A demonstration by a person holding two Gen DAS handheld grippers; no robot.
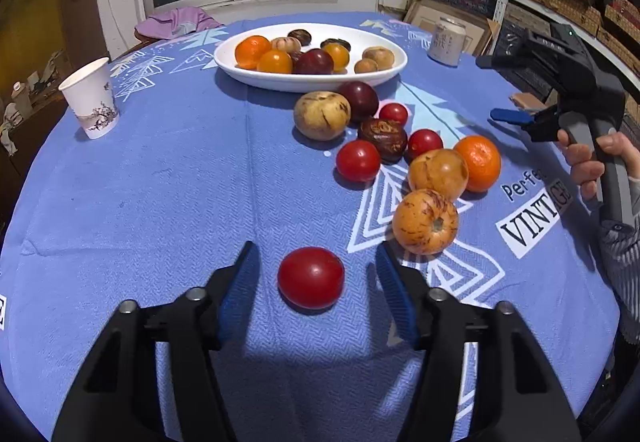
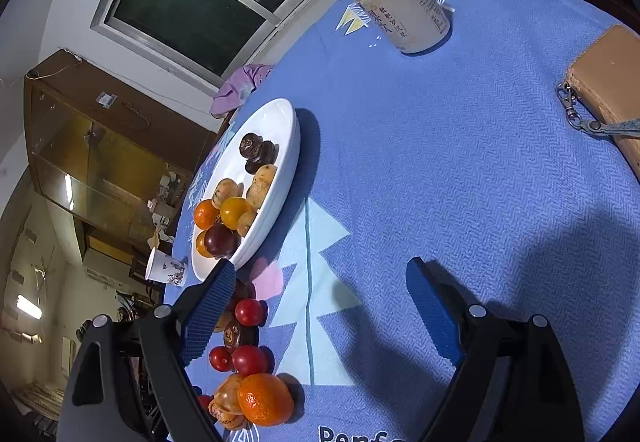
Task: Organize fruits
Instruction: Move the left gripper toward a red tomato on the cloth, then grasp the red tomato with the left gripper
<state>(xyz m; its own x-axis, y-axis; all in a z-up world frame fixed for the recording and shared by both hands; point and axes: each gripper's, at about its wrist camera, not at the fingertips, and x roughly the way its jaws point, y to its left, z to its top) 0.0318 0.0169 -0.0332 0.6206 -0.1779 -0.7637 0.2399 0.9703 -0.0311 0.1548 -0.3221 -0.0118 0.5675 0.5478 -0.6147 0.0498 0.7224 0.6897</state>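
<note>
Left gripper [image 1: 316, 274] brackets the red tomato [image 1: 311, 277], pads apart; squeeze gently and centred. Right gripper [image 2: 320, 306] is wide and holds nothing.

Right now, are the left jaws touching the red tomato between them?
Apart. The left wrist view shows blue tablecloth on both sides of the red tomato, between it and each pad of the left gripper.

Bright indoor light, seemingly from overhead, casts soft shadows on the tablecloth [image 1: 160, 202]; fisheye edges bend and darken.
</note>
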